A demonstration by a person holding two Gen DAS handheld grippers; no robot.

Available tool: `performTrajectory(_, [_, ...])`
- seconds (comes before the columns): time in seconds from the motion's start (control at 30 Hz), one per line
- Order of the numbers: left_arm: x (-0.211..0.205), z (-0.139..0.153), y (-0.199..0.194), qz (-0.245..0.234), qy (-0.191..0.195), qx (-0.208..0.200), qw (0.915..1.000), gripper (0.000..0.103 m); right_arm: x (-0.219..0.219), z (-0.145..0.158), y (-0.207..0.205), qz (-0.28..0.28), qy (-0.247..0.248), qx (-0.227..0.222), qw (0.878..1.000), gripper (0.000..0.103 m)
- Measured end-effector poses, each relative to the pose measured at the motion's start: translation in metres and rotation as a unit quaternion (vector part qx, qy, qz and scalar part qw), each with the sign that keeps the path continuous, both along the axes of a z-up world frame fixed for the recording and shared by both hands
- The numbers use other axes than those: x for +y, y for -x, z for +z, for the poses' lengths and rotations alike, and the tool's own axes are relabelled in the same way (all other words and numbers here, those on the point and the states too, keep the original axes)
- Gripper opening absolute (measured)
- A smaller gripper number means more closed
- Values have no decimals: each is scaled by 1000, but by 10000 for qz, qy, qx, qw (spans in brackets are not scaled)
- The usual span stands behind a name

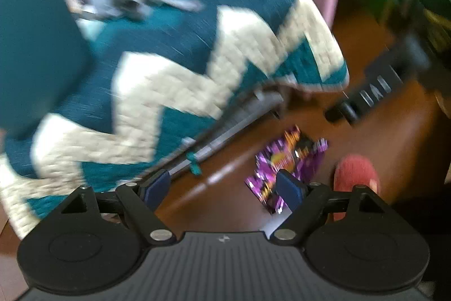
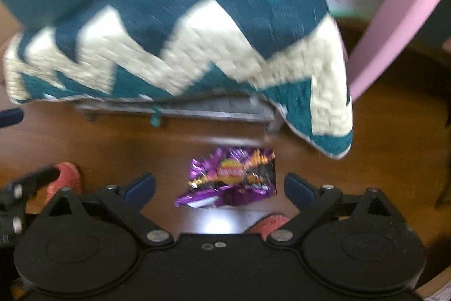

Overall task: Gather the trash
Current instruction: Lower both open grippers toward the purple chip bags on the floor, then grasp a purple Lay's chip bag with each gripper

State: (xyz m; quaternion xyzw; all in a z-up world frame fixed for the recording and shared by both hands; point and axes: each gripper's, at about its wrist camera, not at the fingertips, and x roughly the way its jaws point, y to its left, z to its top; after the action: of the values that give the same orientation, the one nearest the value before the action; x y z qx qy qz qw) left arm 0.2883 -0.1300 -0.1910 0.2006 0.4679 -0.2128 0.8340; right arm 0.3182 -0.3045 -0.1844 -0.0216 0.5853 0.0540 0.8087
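- My right tongs (image 2: 220,188) are spread wide with nothing between the blue pads (image 2: 141,186), pointing steeply down at the wooden floor (image 2: 98,143).
- My left tongs (image 1: 222,188) also stand open and hold nothing; the right-hand pad overlaps the wrapper in that view, but I cannot tell whether it touches.
- The trash, a crumpled purple snack wrapper (image 2: 229,179), lies flat on the floor, straight ahead between the right tongs' fingers and just beyond their tips.
- In the left view the same purple snack wrapper (image 1: 287,168) sits toward the right finger.
- A pink slipper (image 1: 356,174) is on the floor just beside the wrapper; a second pink slipper toe (image 2: 267,223) shows under the right tongs.
- Beyond the wrapper a grey bed frame rail (image 2: 183,110) runs low over the floor.
- A teal and cream zigzag quilt (image 2: 197,47) hangs over the bed, one corner drooping near the wrapper.
- Everything is motion-blurred, so finer detail is lost.
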Motion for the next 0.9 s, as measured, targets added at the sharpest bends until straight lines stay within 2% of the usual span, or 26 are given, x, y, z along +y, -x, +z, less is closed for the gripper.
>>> performTrajectory(0.13, [-26,-64,-8,-546,-274,334,9976,82,-24,-63,-22,-388,15,487,9981,98])
performTrajectory(0.33, [-61,-149,-15,-1234,-585,676,9883,82,-61,-156,-45,-1026,-18,1177,9877,96])
performTrajectory(0.6, [-96,-234,-26,-1587,-783,1085,9782,82,-86,-246,-61,-1672,-396,1753,9694,93])
performTrajectory(0.73, [-112,-268,-30,-1714,-855,1254,9734,81,-87,-284,-65,-1990,-675,1964,9577,87])
performTrajectory(0.8, [-117,-280,-33,-1747,-897,1322,9716,78,-89,-299,-65,-2106,-827,2081,9516,82])
performTrajectory(0.87, [-121,-290,-34,-1777,-927,1421,9694,64,-88,-313,-64,-2125,-879,2173,9486,78])
performTrajectory(0.9, [-122,-294,-35,-1792,-937,1466,9683,61,-89,-319,-63,-2141,-878,2185,9480,76])
